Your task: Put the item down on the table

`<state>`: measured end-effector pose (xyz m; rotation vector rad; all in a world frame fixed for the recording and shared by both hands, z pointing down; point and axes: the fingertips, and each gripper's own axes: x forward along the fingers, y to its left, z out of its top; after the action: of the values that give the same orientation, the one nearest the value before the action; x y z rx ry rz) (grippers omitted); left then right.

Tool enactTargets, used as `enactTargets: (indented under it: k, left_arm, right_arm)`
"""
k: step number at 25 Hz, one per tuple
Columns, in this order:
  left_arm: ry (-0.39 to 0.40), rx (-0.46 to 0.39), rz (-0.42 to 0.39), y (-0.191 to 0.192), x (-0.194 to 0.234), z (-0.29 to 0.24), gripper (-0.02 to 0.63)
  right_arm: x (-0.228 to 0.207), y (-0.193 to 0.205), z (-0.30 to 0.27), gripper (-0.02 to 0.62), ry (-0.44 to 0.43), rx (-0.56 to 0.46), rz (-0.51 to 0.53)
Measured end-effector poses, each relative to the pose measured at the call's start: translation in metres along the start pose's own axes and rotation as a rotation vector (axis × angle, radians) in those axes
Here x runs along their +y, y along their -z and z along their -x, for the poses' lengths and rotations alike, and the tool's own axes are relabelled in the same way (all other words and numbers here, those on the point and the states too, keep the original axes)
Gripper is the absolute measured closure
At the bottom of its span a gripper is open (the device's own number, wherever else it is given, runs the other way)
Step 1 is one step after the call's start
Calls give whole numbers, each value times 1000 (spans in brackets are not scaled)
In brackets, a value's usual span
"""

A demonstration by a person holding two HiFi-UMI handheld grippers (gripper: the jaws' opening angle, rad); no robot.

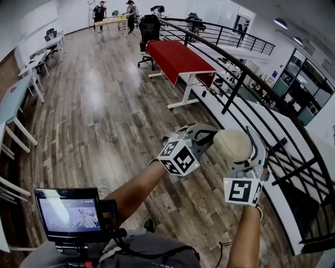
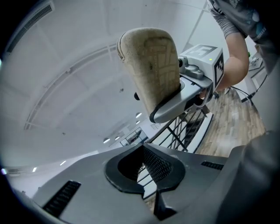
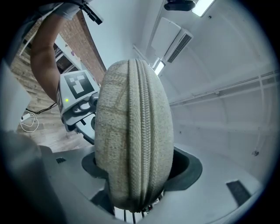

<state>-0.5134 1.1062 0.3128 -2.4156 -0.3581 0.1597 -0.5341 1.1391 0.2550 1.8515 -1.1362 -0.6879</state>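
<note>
Screen (image 1: 68, 214): small lit monitor on a rig at the person's chest, at the bottom left of the head view.
Right gripper (image 3: 135, 173): raised and pointing up toward a white ceiling (image 3: 227, 52). Its fingers are spread and clamped on a beige pouch (image 3: 131, 131).
Pouch: rounded, made of woven fabric, with a zipper running up the edge that faces the right gripper view. Its lower end sits between the dark finger pads (image 3: 188, 168) and the rest stands up out of them.
Pouch position: held in the air over the wooden floor (image 1: 104, 104), near the black railing (image 1: 238, 86).
Left gripper (image 2: 143, 151): just beside the right gripper and also tilted upward. Its fingers are drawn together at the tips, with nothing held between them.
Arms: two bare forearms (image 1: 138, 186) reach forward from the bottom of the head view, one to each gripper.
Red surface (image 1: 178, 57): long and red-topped, on white legs, alongside the railing and well apart from the pouch.
Far end: two people (image 1: 99, 10) stand at the far end of the room.
</note>
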Motion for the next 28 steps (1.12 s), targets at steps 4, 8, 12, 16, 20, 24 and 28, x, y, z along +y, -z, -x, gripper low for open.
enactTargets:
  k: [4, 8, 12, 16, 20, 24, 28]
  left_arm:
    - [1, -14, 7, 30, 28, -1, 611]
    - [-22, -27, 14, 41, 56, -1, 611]
    - [-43, -19, 24, 58, 70, -3, 611]
    - [-54, 20, 15, 78, 80, -11, 611]
    - [-88, 74, 26, 110, 103, -26, 611]
    - [-99, 118, 27, 139, 116, -62, 611]
    - [-110, 123, 35, 149, 132, -125, 611]
  right_arm:
    - [13, 0, -40, 304, -15, 18, 20]
    - [10, -10, -67, 304, -16, 3, 31]
    - [15, -7, -88, 304, -33, -10, 42]
    - [15, 2, -112, 304, -50, -48, 26]
    - [15, 19, -150, 304, -76, -91, -1]
    - [8, 56, -183, 304, -94, -119, -31]
    - [-20, 109, -212, 304, -113, -121, -37]
